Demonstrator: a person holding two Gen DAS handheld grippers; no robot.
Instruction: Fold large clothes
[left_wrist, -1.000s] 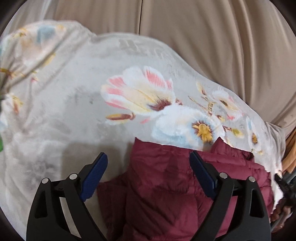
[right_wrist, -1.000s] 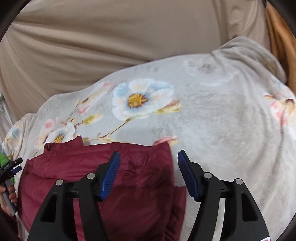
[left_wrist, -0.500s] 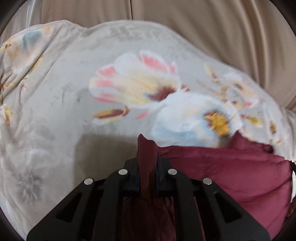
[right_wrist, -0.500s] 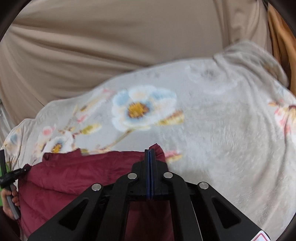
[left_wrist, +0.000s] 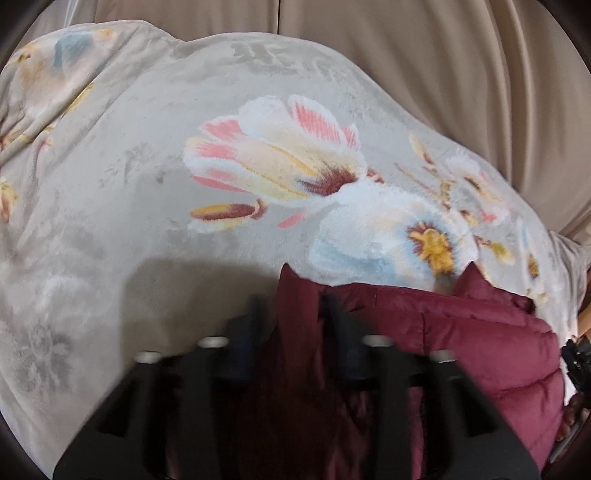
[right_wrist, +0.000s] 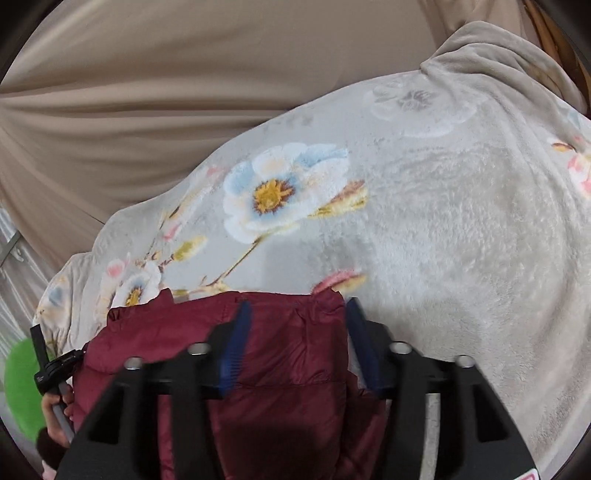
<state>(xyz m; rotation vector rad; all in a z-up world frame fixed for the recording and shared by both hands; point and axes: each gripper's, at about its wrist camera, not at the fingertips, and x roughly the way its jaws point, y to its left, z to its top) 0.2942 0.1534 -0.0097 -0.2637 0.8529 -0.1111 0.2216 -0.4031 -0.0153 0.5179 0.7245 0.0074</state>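
The maroon puffer jacket (right_wrist: 229, 339) lay on the floral blanket (right_wrist: 461, 236), its long axis running left to right, one far corner at each gripper. The left gripper (left_wrist: 295, 317) and right gripper (right_wrist: 295, 325) had both just been opening, jaws parted with a corner between them, neither gripping.

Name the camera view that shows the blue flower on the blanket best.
The right wrist view: the blue flower sits whole and sharp on the blanket. The left wrist view shows it softer, its lower edge hidden behind the maroon jacket.

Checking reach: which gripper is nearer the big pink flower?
Left gripper: just below the flower. Right gripper: farther right, over the jacket. Both jaws just opened, jacket between them.
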